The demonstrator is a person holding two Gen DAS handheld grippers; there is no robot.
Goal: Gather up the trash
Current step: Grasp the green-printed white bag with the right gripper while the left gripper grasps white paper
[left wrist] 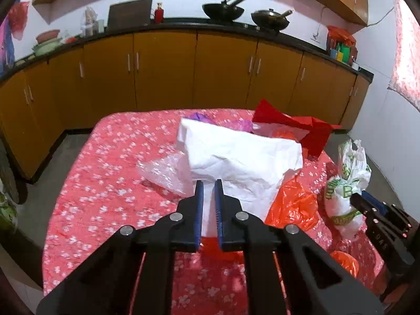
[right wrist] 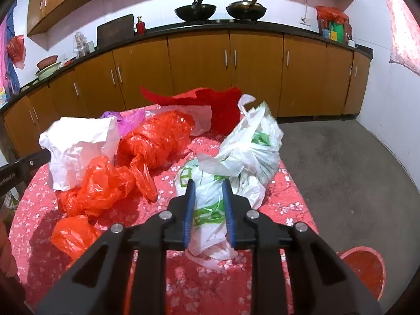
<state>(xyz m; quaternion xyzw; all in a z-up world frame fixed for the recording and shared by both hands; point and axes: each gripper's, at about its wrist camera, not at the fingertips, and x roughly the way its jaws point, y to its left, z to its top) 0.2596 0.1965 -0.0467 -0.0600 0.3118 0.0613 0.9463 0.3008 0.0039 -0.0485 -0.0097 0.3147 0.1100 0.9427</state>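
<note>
While both grippers reach over the same heap of rubbish, the left gripper (left wrist: 209, 183) has its blue-padded jaws drawn nearly together, pinching the lower edge of a crumpled white paper sheet (left wrist: 241, 155) that rises between and beyond them. The right gripper (right wrist: 209, 183) stands a little wider, its pads pressed on either side of a white plastic bag with green print (right wrist: 210, 207), which bunches through the gap and spills out below.

That white paper is large, creased and folded over, lying toward the left of the pile. Just beside it are orange-red plastic bags (right wrist: 155, 144), one rolled into a fat bundle, others flattened and crinkled nearer the front edge. A red paper sheet (right wrist: 210, 99) lies at the far side, with a purple bag (right wrist: 123, 120) peeping out behind the white paper, and a clear plastic wrapper (left wrist: 165, 170) lies left of the paper in the left wrist view. A second knotted white bag with green print (right wrist: 252, 144) sits just behind the held one.

All this lies on a table covered with a red cloth with white blossoms (right wrist: 86, 267). A red bin (right wrist: 365, 267) stands on the grey floor at lower right. Behind run brown cupboards (right wrist: 199, 71) under a dark counter carrying two black woks (right wrist: 195, 11).
</note>
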